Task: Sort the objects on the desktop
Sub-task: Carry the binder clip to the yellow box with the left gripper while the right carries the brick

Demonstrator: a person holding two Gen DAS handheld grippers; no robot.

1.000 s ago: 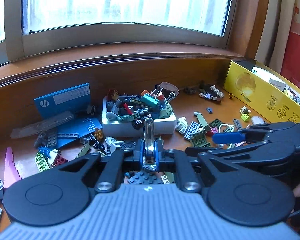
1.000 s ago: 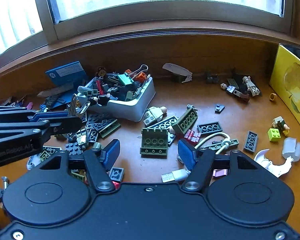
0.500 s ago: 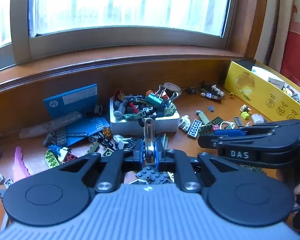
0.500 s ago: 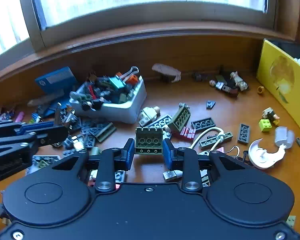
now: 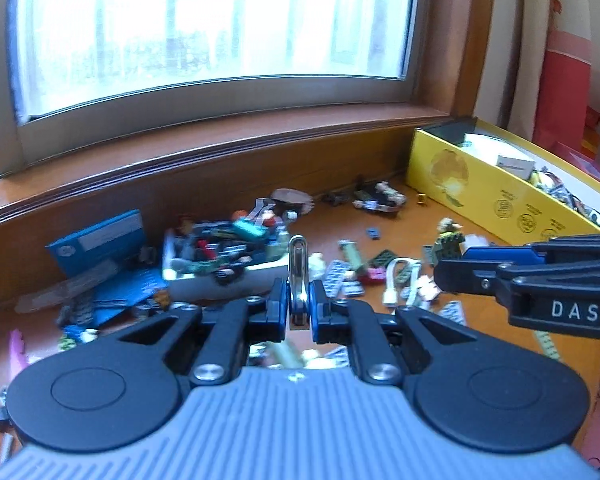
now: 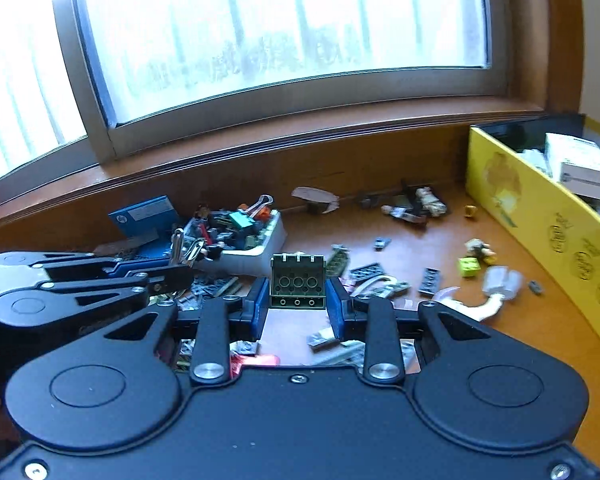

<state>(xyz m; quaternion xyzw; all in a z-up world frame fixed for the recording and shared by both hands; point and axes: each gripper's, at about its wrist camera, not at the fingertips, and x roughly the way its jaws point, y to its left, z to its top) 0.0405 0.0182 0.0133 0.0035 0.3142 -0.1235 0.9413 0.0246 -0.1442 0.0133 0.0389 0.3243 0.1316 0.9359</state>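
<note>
My left gripper (image 5: pixel 299 307) fingers clamp a binder clip (image 5: pixel 298 264); my right gripper (image 6: pixel 298 305) fingers clamp a green brick (image 6: pixel 298 286) above the desk (image 6: pixel 500 332).

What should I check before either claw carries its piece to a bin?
1. Left claw shut on binder clip: ok.
2. Right claw shut on olive brick: ok.
3. Brick lifted off the desk: ok.
4. White tray has room: not ok, heaped.
5. Yellow box open on top: ok.
6. The two claws clear of each other: cannot tell.
</note>
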